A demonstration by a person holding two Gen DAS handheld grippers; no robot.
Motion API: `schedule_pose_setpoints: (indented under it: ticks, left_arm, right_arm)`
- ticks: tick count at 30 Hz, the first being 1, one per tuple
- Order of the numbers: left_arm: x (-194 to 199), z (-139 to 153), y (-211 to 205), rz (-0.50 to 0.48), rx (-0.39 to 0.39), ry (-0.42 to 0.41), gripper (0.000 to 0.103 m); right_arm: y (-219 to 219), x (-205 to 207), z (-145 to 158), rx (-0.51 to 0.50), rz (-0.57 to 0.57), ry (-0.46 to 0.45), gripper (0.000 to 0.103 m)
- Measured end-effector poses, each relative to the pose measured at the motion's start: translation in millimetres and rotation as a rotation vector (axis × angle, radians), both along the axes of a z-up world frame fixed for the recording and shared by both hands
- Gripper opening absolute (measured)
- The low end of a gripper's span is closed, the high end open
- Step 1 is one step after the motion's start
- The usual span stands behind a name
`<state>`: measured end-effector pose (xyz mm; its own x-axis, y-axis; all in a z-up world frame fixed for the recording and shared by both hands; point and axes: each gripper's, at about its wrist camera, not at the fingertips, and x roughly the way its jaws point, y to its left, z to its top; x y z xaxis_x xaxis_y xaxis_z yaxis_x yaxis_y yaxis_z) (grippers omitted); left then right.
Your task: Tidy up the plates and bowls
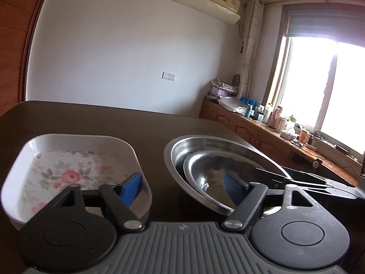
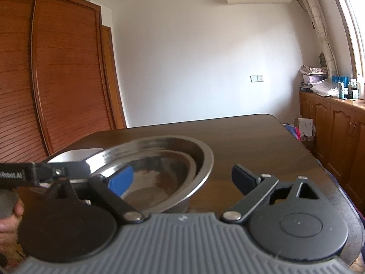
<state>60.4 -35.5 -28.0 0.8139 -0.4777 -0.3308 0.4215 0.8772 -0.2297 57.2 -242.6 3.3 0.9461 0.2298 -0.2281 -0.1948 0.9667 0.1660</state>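
Observation:
Two steel bowls sit nested on the dark table: a large one with a smaller one inside. A white square dish with a pink flower pattern stands to their left. My left gripper is open and empty, its fingers spread between the dish and the bowls. In the right wrist view the large bowl and the smaller one lie at centre left. My right gripper is open and empty, its left finger over the bowls' near rim, its right finger beside them.
The dark table stretches back to a rounded far edge. The other gripper's black body reaches in from the left. A wooden wardrobe stands at the left. A cluttered wooden counter runs under the window at the right.

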Motion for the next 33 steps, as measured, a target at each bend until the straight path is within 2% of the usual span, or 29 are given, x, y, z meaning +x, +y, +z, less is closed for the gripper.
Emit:
schedule_pose_setpoints:
  ticks: [5,11,16,18,21,23,25,33]
  left_arm:
    - [-4,4,-1,-0.009,-0.004,-0.015,0.096]
    - [-5,4,-10,-0.013,0.045,-0.027,0.093]
    - [-5,3,-11,-0.031,0.047,-0.016,0.081]
    - [-5,2,-13,-0.044,0.052,-0.012,0.076]
    - [-7,2,-15,-0.052,0.052,-0.008,0.074]
    - [-7,2,-15,-0.061,0.038,0.000,0.074]
    - [-7,2,-14,-0.065,0.033,0.001,0.074]
    - [-7,1,-12,-0.059,0.039,-0.010,0.074]
  right_arm:
    - [0,0,-1,0.014,0.002,0.007,0.092]
    - [-3,1,-1,0.060,0.009,0.016,0.089]
    - [0,1,-3,0.069,0.014,0.019,0.088]
    - [1,0,-3,0.070,0.012,0.019,0.083]
    - [1,1,-3,0.071,0.015,0.024,0.073]
    - [0,1,-4,0.078,0.014,0.028,0.061]
    - [0,2,-5,0.081,0.018,0.032,0.054]
    - [4,0,-4,0.076,-0.020,0.026,0.044]
